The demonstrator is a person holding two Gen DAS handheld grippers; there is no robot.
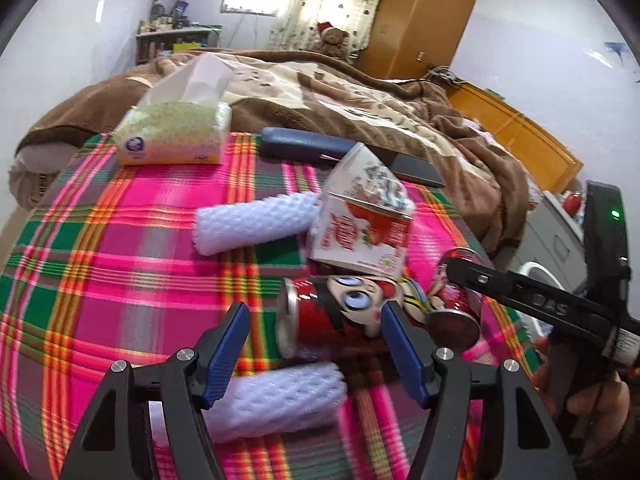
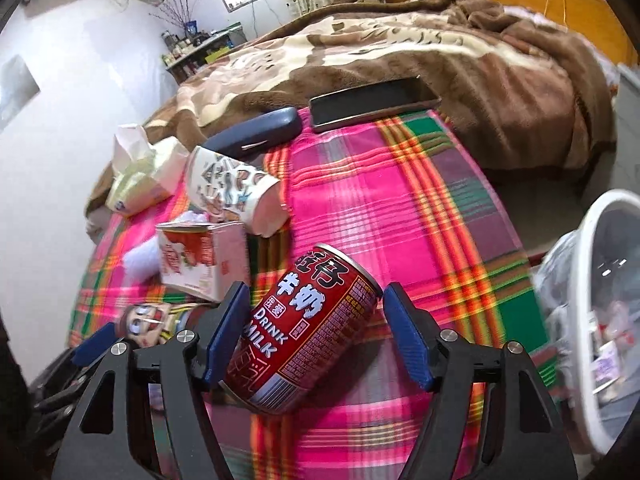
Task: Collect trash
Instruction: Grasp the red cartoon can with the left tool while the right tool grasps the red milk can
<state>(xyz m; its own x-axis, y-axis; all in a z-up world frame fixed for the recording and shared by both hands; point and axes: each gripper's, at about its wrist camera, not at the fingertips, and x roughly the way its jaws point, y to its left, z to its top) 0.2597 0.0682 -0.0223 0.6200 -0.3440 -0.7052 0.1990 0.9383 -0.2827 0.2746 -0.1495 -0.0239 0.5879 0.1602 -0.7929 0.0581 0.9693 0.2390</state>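
A red can with a cartoon face [image 1: 340,320] lies on its side on the plaid cloth [image 1: 120,260]. My left gripper [image 1: 314,308] stands open around it, with a gap at the left pad. A second red can marked DRINK MILK [image 2: 308,332] lies tilted between the pads of my right gripper [image 2: 316,290], which is open with clear room on the right side. More trash lies on the cloth: a milk carton [image 2: 200,256], a tipped paper cup [image 2: 236,188] and two white foam sleeves [image 1: 256,220] [image 1: 280,404]. The nearer sleeve is partly hidden under my left fingers.
A white bin lined with a plastic bag [image 2: 600,300] stands to the right of the bed. A phone [image 2: 376,100], a dark glasses case [image 2: 256,132] and a tissue pack [image 2: 136,184] lie at the cloth's far edge. A brown blanket [image 2: 440,52] covers the bed beyond.
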